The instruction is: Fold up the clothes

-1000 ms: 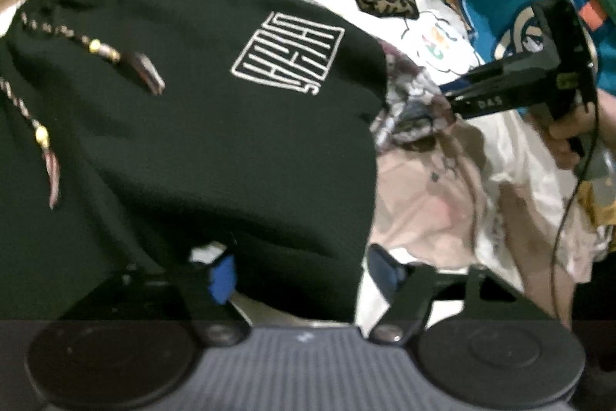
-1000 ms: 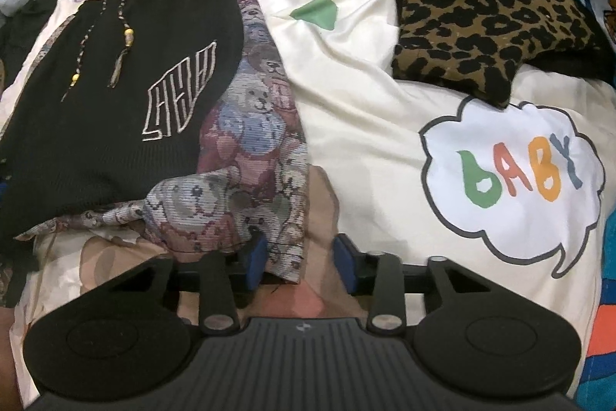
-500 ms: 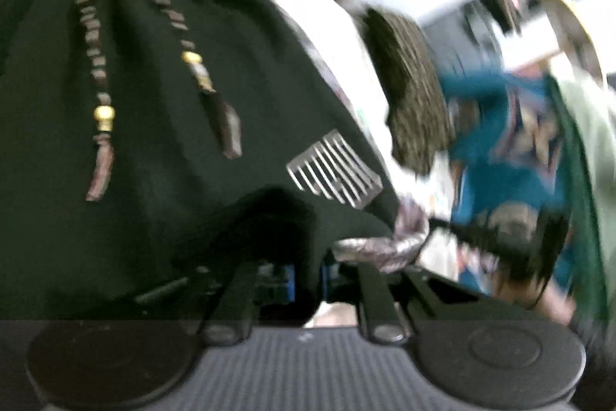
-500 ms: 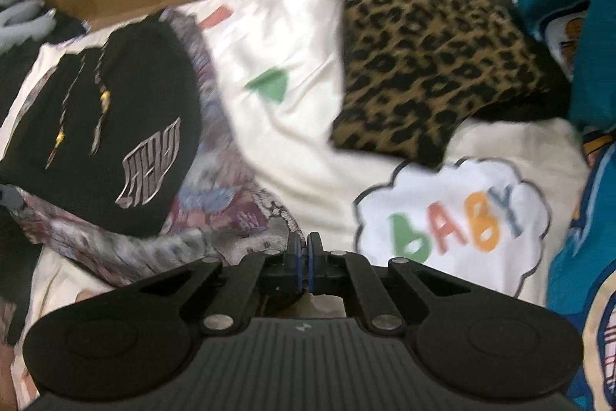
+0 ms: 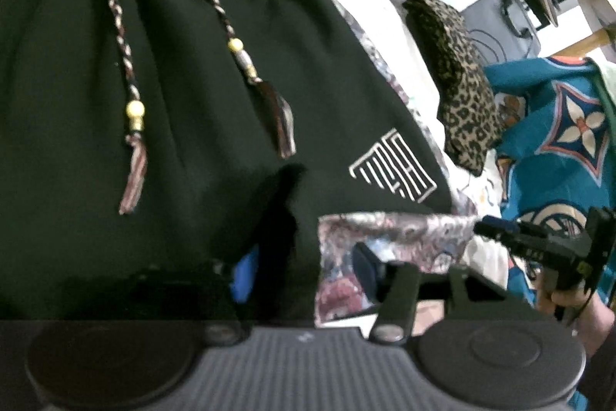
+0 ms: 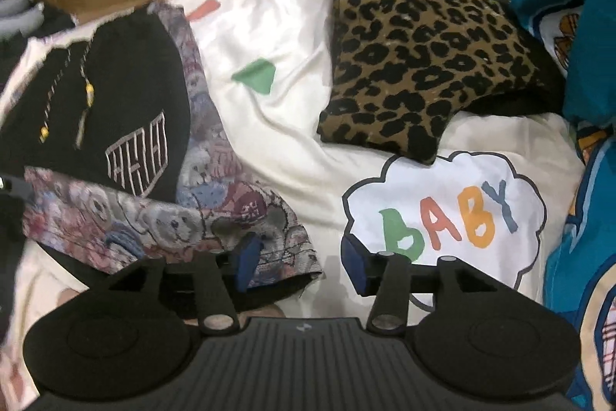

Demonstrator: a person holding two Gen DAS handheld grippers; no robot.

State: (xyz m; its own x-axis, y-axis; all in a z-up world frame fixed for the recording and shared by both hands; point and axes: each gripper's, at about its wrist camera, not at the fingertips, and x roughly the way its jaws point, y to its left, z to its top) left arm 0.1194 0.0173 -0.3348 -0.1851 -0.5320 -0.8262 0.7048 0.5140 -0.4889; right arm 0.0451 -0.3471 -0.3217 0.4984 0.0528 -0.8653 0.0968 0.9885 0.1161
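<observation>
Black shorts (image 5: pixel 161 126) lie on the bed, just ahead of the left gripper (image 5: pixel 304 272).

The shorts have two braided strings with yellow beads (image 5: pixel 134 110) and a white square sign (image 5: pixel 392 172). A teddy-bear patterned cloth (image 6: pixel 161 214) lies under them and sticks out along their side. The left gripper's jaws are opening, and a fold of the black shorts and the edge of the bear cloth sit between its blue pads; I cannot tell if the pads touch them. The right gripper (image 6: pixel 298 264) is opening too, with its left pad over the corner of the bear cloth and nothing pinched. Ahead of it lies a cream sheet (image 6: pixel 277 37) with a "BABY" cloud (image 6: pixel 446 214). Farther ahead rests a leopard-spot pillow (image 6: pixel 419 37).
</observation>
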